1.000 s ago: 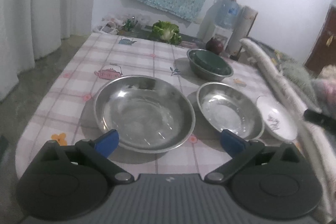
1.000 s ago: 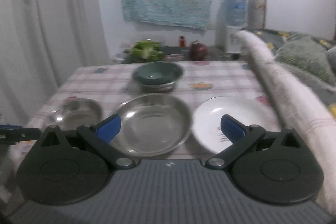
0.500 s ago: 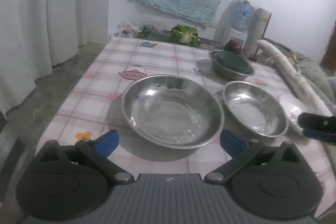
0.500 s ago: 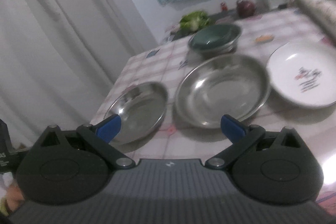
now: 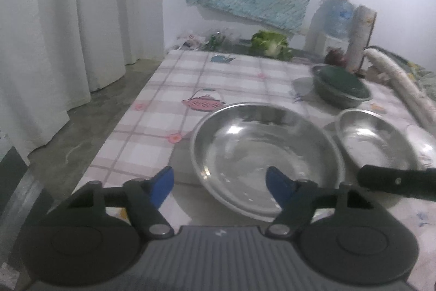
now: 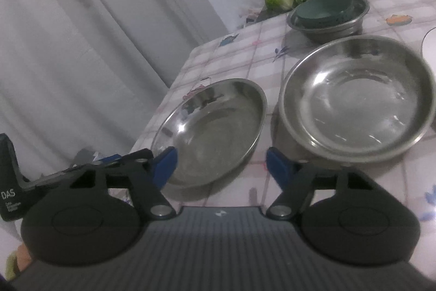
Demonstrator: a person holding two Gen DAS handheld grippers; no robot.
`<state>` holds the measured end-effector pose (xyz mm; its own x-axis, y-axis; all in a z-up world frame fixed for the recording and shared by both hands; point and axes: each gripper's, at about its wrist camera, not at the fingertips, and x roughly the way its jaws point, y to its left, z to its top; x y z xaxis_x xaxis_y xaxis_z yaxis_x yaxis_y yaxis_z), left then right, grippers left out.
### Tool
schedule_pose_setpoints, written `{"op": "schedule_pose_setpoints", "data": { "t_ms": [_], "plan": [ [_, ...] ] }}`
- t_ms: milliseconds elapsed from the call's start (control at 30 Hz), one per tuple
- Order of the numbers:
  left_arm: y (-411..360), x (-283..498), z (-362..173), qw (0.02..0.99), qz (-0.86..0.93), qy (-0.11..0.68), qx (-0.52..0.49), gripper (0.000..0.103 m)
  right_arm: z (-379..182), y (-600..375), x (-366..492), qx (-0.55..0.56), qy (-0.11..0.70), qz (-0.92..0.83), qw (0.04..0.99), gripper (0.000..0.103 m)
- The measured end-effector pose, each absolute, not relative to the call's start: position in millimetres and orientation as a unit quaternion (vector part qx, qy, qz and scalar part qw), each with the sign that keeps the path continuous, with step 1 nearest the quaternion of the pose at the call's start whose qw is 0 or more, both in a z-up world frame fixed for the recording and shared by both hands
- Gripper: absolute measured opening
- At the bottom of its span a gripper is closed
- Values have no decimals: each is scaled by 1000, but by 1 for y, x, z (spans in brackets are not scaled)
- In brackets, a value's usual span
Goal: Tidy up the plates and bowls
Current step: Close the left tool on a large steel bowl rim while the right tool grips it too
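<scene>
Now the left gripper (image 5: 218, 183) sits lower and closer to the big steel bowl (image 5: 265, 154) than it was a moment ago. Its blue fingers (image 5: 163, 183) have just been closing, but they are still spread, with the bowl's near rim between them and not pinched. The big steel bowl rests near the front edge of the desk (image 5: 174, 89), toward its left side. The smaller steel bowl (image 6: 357, 97) sits just to its right, and the white plate (image 5: 423, 146) is by the right edge. The green bowl (image 6: 324, 8) sits inside another steel bowl (image 6: 329, 26) farther back. The right gripper (image 6: 220, 164) has swung left and now looks at the big steel bowl too. Its fingers (image 6: 278, 164) have also been closing, yet they stay apart with nothing pinched. A dark part of it now shows at the right of the left view, lower than before.
</scene>
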<state>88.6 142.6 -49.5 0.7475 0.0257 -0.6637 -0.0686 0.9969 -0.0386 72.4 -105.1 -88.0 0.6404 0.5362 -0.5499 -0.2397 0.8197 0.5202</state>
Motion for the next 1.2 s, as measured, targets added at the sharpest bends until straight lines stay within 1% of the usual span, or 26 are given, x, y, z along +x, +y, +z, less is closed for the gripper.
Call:
{"op": "schedule_pose_setpoints", "data": {
  "t_ms": [67, 167, 200, 233, 267, 333, 367, 400, 467, 500, 533, 600, 833, 1200],
  "plan": [
    [147, 99, -57, 930, 34, 364, -26, 70, -95, -103, 82, 211, 367, 211, 881, 57],
    [152, 115, -68, 924, 43, 379, -23, 69, -108, -102, 96, 210, 378, 190, 882, 48],
    [153, 119, -71, 922, 46, 385, -25, 67, -113, -102, 100, 209, 382, 184, 881, 46],
    [155, 124, -75, 919, 47, 391, -26, 63, -117, -101, 104, 208, 385, 179, 881, 44],
    [156, 128, -79, 917, 46, 396, -27, 61, -121, -100, 109, 206, 387, 175, 881, 40],
    [158, 135, -85, 912, 47, 407, -28, 53, -124, -98, 116, 200, 387, 172, 883, 30],
    [158, 137, -88, 909, 47, 413, -29, 49, -125, -96, 119, 197, 386, 173, 884, 28],
    [159, 139, -91, 907, 46, 416, -32, 40, -125, -95, 121, 193, 386, 174, 885, 26],
    [160, 140, -93, 908, 44, 415, -38, 34, -127, -90, 127, 185, 386, 175, 887, 20],
    [160, 139, -92, 909, 42, 412, -38, 24, -128, -88, 129, 183, 387, 176, 886, 19],
    [159, 139, -91, 910, 36, 411, -40, 18, -129, -86, 131, 182, 388, 177, 886, 15],
    [158, 138, -89, 910, 41, 411, -38, 18, -130, -83, 131, 177, 389, 178, 886, 13],
    [158, 123, -84, 906, 28, 419, -52, 17, -125, -84, 120, 156, 393, 189, 886, 14],
    [137, 61, -80, 893, -31, 445, -59, 17, -122, -121, 52, 133, 412, 210, 877, 15]
  ]
}}
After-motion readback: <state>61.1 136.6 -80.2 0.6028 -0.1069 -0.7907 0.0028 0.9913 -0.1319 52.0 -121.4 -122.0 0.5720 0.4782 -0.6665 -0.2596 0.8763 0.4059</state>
